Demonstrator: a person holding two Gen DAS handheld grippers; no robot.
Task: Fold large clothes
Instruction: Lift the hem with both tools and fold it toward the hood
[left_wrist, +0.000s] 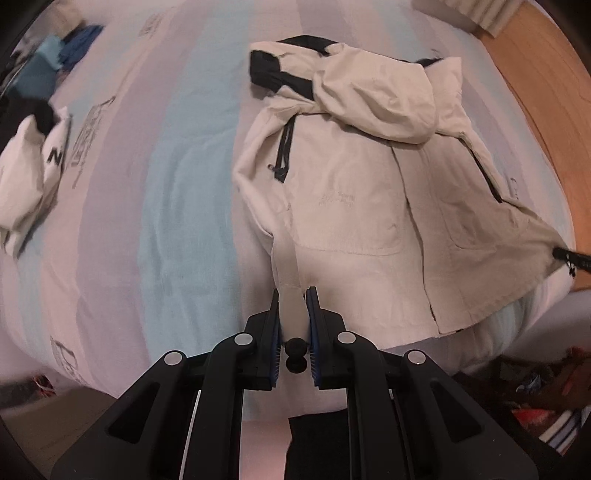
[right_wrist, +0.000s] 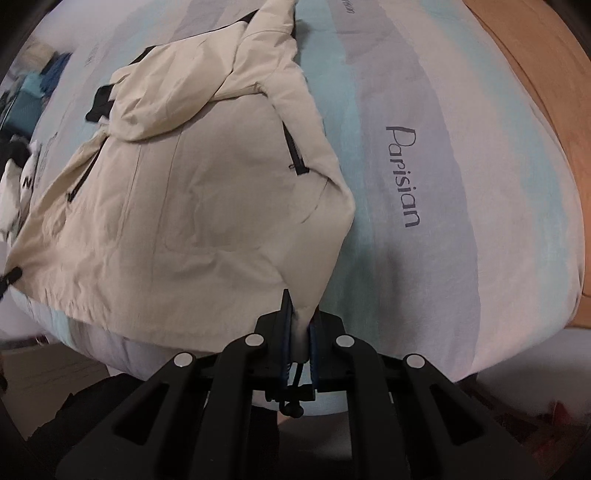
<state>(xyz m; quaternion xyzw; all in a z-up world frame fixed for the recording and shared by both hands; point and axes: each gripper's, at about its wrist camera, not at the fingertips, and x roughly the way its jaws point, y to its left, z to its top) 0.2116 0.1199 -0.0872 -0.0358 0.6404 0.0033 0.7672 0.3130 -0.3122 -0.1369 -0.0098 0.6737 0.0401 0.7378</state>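
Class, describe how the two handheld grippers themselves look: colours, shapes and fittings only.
Both the left gripper and the right gripper have matte black angular linkage arms with long slots, round silver pivot pins, and blue ribbed pads lining their fingers. No cables, markings or sleeves show.

Dim, soft indoor light with a warm pinkish cast in both views; no visible lamp, no hard glare. Small bright highlights only on the silver rivets of the left gripper (left_wrist: 293, 295) and right gripper (right_wrist: 301, 310). Faint, diffuse shadows under the jacket (left_wrist: 354, 192) hem and along its folds. Strong fisheye bending: bed (left_wrist: 177, 192) bulging like a dome, black vignette in the corners. Smeared, blurred detail toward the edges, worst at the clothes pile (left_wrist: 48, 62) upper left. "Parisian" print (right_wrist: 404, 177) legible, slightly soft. Overall grainy, low contrast.
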